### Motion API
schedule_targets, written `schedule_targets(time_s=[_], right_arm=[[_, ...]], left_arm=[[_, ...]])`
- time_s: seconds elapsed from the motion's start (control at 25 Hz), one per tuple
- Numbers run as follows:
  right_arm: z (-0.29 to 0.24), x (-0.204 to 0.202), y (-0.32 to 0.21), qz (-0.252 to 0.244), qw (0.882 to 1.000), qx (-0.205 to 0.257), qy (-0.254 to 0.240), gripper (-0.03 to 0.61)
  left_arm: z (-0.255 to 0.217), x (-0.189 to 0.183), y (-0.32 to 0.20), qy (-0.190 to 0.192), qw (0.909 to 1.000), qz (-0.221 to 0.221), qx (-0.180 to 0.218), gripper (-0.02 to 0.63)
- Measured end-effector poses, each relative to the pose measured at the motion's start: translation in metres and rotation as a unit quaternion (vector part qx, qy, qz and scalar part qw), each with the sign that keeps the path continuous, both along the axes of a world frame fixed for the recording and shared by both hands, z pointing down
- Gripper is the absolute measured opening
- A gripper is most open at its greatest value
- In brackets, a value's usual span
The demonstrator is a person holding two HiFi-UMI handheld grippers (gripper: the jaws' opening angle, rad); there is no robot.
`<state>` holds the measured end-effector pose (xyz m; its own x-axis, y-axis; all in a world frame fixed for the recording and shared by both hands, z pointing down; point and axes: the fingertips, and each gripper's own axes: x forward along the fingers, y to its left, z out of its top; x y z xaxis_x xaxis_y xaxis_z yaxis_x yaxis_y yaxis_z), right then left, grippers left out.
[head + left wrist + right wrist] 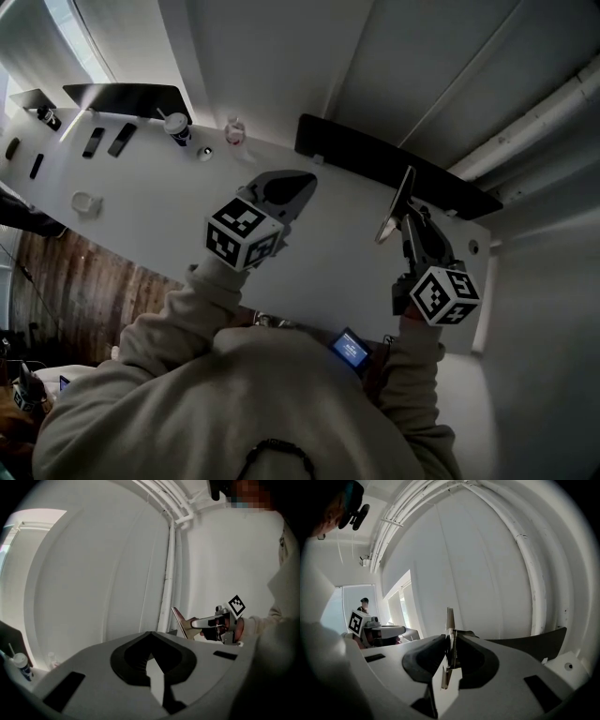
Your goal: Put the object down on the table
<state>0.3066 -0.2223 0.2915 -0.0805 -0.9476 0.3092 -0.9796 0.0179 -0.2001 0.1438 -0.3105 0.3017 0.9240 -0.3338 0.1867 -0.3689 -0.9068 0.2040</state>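
Observation:
A thin flat metal blade (397, 199) stands on edge above the white table (337, 253), with my right gripper (405, 221) shut on its lower part. The right gripper view shows the blade (450, 618) edge-on, sticking up between the two pads. From the left gripper view the blade (180, 620) appears as a tan wedge in front of the right gripper (199, 622). My left gripper (298, 187) hovers over the table's middle, to the left of the blade; its jaws (151, 660) look shut with nothing in them.
A long black panel (394, 164) lies along the table's far edge, another (127, 94) at the far left. A capped bottle (176, 129), a small pink bottle (234, 129) and dark flat items (122, 139) sit at the left. White pipes (534, 127) run along the wall.

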Motion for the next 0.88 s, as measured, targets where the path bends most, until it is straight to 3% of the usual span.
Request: schedule_targets(time_s=[0.88], right_arm=[[0.032, 0.012, 0.010, 0.004, 0.999, -0.041, -0.004, 0.091]], left_arm=[[0.037, 0.030, 0.013, -0.009, 0.9992, 0.022, -0.032, -0.005]])
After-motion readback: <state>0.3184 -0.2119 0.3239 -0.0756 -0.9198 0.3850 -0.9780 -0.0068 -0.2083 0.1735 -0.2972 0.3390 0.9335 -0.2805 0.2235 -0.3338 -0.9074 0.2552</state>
